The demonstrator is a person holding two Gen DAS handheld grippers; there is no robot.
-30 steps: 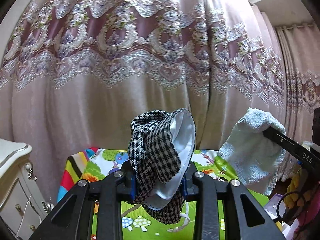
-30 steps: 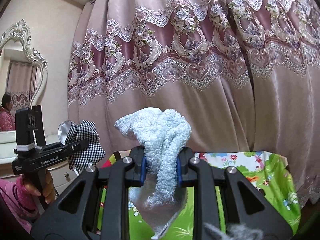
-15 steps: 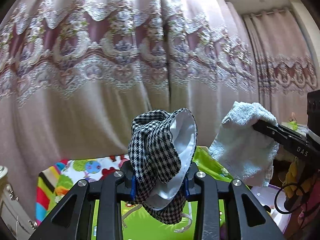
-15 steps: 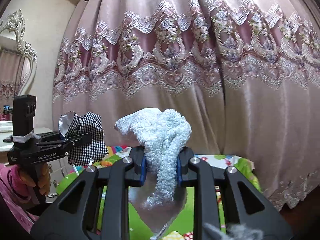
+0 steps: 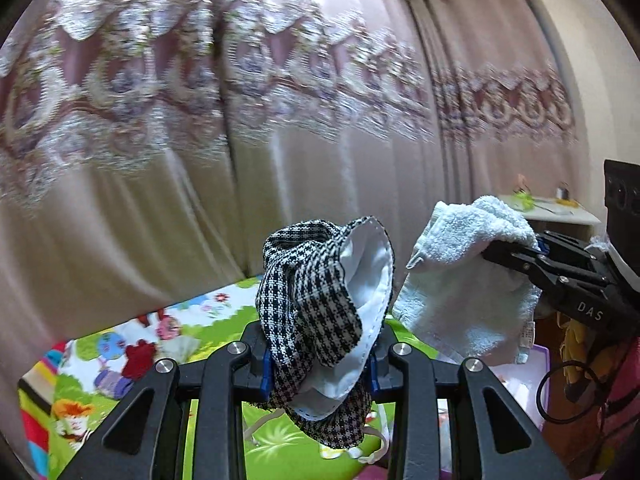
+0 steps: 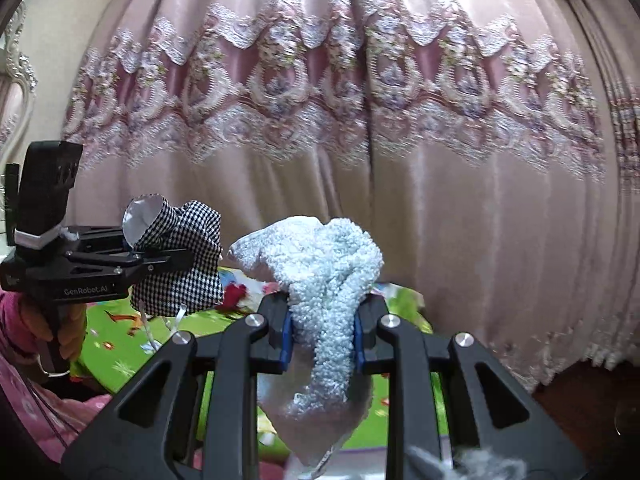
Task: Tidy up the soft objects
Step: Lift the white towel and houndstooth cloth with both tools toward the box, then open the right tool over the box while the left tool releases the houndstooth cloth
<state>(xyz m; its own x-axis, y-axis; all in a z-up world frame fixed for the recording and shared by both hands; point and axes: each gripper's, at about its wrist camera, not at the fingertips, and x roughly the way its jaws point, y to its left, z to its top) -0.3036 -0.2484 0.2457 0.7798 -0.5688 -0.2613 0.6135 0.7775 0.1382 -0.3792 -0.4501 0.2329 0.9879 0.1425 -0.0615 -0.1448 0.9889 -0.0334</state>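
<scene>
So I'm holding one soft thing per side right now: my left gripper [image 5: 318, 364] is pinching a black-and-white houndstooth hat [image 5: 320, 292] with a white lining, jaws closed in on the bunched middle of it, and my right gripper [image 6: 322, 340] is squeezing a pale blue fluffy towel [image 6: 320, 280], jaws nearly all the way together on a gathered fold. Both are up in the air, side by side, over a bright cartoon play mat [image 5: 132, 360]. I'm guessing both are super light and floppy, nothing fragile, but they're drooping out both sides of the jaws, so loose ends are going to drag or snag if I go low. The hat has thin white strings [image 5: 376, 440] dangling underneath, which could catch on stuff. Grabbing a thick bunch in the middle seems the safest hold; an edge alone would probably slip. Room-wise I'm facing a big pink curtain [image 6: 360, 120] with a lacy embroidered band, and there's a pale table [image 5: 556, 216] off in the corner with small bits on it that I can't make out
</scene>
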